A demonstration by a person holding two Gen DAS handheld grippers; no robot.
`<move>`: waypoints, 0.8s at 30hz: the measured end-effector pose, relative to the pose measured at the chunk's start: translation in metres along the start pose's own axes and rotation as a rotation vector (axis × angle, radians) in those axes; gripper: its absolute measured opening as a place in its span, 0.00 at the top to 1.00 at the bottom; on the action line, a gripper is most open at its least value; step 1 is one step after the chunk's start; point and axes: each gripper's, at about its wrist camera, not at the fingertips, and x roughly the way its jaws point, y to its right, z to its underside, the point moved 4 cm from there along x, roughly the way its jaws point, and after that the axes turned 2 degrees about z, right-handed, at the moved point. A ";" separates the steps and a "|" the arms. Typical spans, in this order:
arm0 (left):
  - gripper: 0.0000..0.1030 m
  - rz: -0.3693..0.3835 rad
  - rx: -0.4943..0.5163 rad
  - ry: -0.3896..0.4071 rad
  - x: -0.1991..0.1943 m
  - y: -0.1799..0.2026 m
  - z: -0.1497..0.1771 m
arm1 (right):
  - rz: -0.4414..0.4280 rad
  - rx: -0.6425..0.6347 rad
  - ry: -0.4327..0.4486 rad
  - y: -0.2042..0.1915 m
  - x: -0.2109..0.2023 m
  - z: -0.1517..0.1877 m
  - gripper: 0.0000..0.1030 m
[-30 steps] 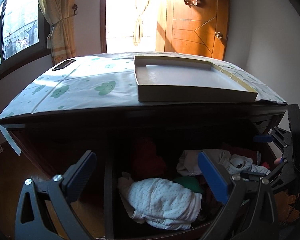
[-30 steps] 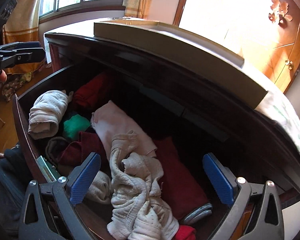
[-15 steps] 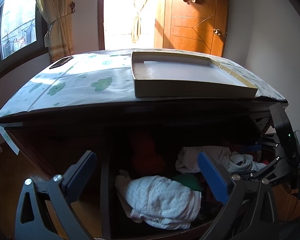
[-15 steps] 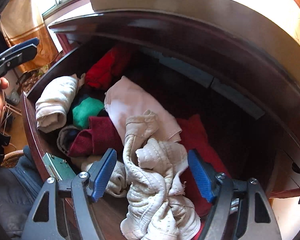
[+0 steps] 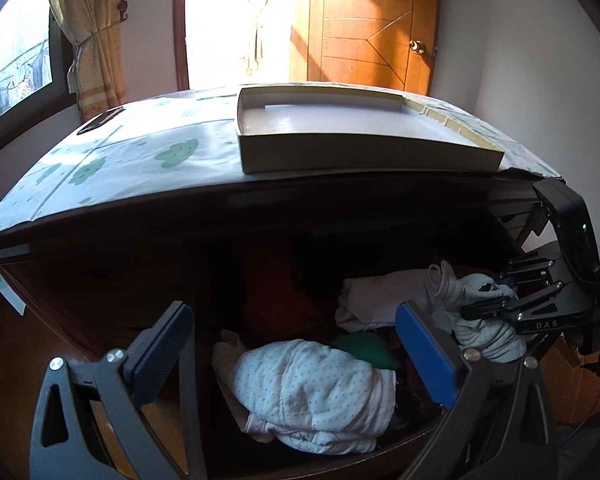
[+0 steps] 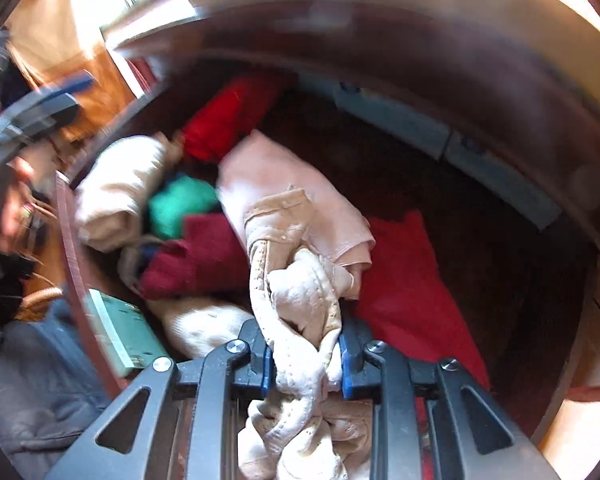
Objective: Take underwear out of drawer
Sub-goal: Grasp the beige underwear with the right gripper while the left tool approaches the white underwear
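Jaws of right gripper (image 6: 304, 364) have just closed onto cream underwear (image 6: 300, 312).

Soft cloth everywhere, dark polished wood around it

Cream underwear (image 6: 300, 304) is dimpled knit cotton, the drawer (image 6: 70, 240) glossy reddish wood, the hand-held gripper (image 6: 303, 364) matt black plastic with blue rubbery pads; tray (image 5: 340, 160) up top looks like matt cardboard.

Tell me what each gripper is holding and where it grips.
The right gripper has just closed on the cream underwear, pinching its bunched middle. The left gripper is open, holding nothing.
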 end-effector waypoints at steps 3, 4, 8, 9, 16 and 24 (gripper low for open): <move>0.00 0.003 0.023 -0.021 0.003 0.005 0.003 | -0.055 0.063 0.075 0.011 -0.017 0.003 0.76; 0.00 0.008 0.031 -0.032 0.005 0.006 0.004 | -0.073 0.089 0.086 0.016 -0.020 0.003 0.76; 0.00 0.013 0.065 -0.098 0.017 0.009 0.010 | -0.088 0.117 0.091 0.022 -0.023 0.004 0.76; 0.00 0.012 0.074 -0.114 0.020 0.010 0.012 | -0.086 0.113 0.086 0.021 -0.022 0.004 0.76; 0.00 0.071 0.140 -0.212 0.025 0.028 0.024 | -0.094 0.117 0.084 0.022 -0.026 -0.001 0.75; 0.00 0.001 0.317 -0.320 0.036 0.049 0.040 | -0.095 0.103 0.094 0.020 -0.022 0.001 0.75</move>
